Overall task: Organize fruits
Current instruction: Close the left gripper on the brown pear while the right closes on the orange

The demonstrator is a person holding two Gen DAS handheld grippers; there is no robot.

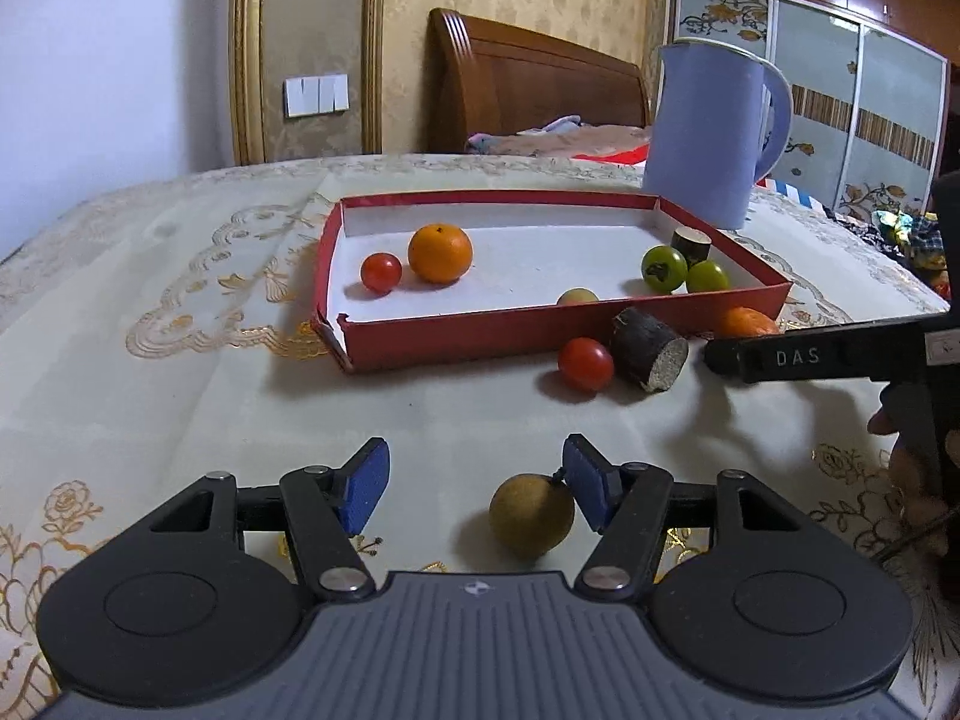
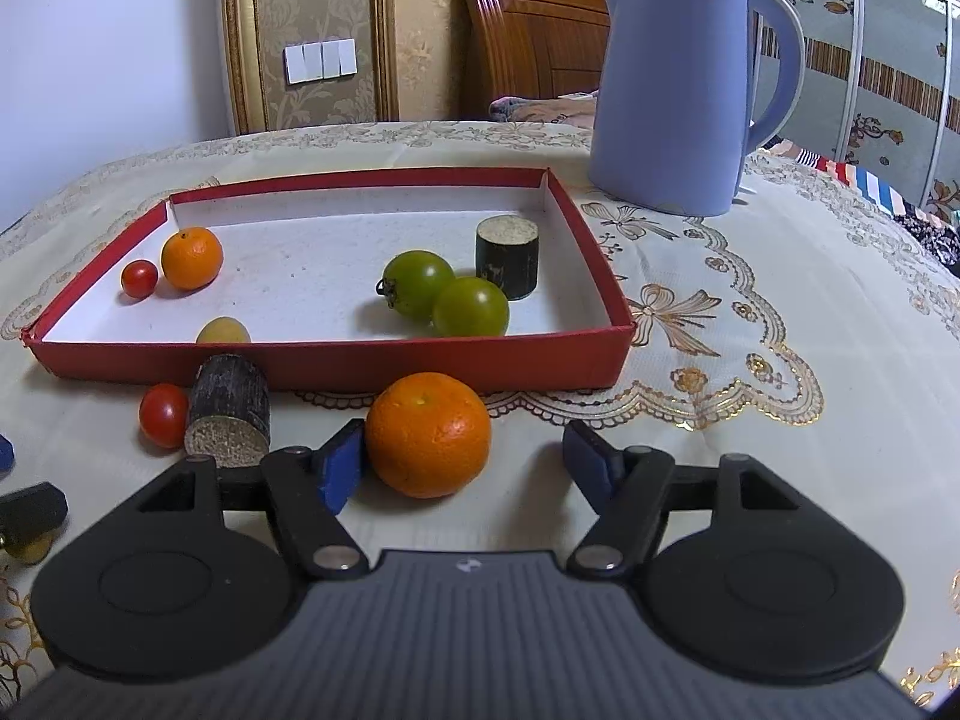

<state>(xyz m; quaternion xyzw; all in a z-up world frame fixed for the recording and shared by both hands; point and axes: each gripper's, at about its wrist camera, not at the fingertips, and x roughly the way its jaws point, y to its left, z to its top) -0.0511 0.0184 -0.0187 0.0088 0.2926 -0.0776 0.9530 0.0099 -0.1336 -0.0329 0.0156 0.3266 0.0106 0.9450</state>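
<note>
A: Entry, fruit sorting. The red tray sits on the embroidered tablecloth and already holds a small orange, a red cherry tomato, two green tomatoes touching each other, a dark cut stalk piece standing on end, and a pale round fruit against the near wall.

B: Like seems to go with like: orange and red in one corner, greens and the stalk in the other. What's outside?

A: Four things. A larger orange, a second red tomato, a second stalk piece lying on its side just before the tray wall, and a brown round fruit nearer the table edge.

B: Grippers?

A: The right gripper has its jaws half spread around the larger orange; the left pad touches it, the right pad stands clear (so not a pinch yet, I judge). The left gripper is likewise half spread, empty, with the brown fruit just inside its right pad.

B: The blue kettle?

A: Behind the tray, out of the way.
</note>
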